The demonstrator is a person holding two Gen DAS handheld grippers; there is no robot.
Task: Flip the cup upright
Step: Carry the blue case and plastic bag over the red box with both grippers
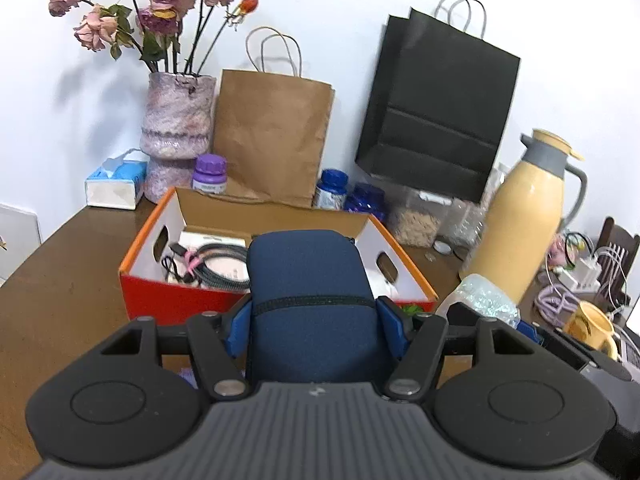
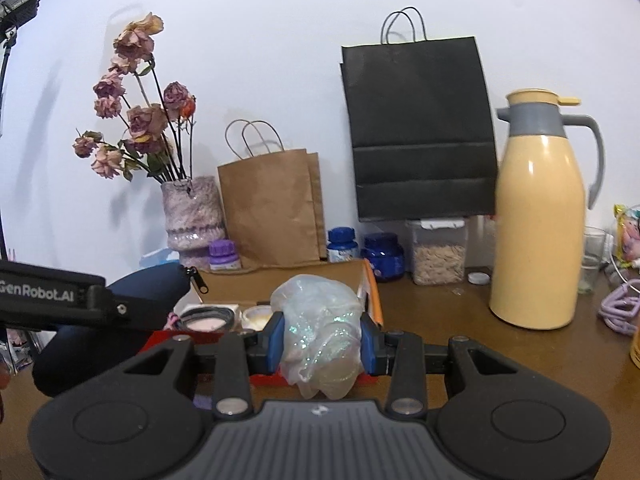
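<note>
Cup (image 2: 320, 332): crinkled iridescent plastic, clamped by right gripper (image 2: 322, 340); left gripper (image 1: 314, 326) grips navy fabric pouch (image 1: 310, 300).

Bright, even indoor light; soft flower shadows on the white wall (image 1: 320, 8); strong fisheye bending and dark corners; slight blur

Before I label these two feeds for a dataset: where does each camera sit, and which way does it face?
Left wrist: on the left gripper, facing the wall over the orange box; its fingers clamp a navy pouch.
Right wrist: on the right gripper, facing the same wall; its fingers clamp a glittery plastic bag, with the left gripper at its left edge.
Shared: black bag, yellow jug, flower vase.
</note>
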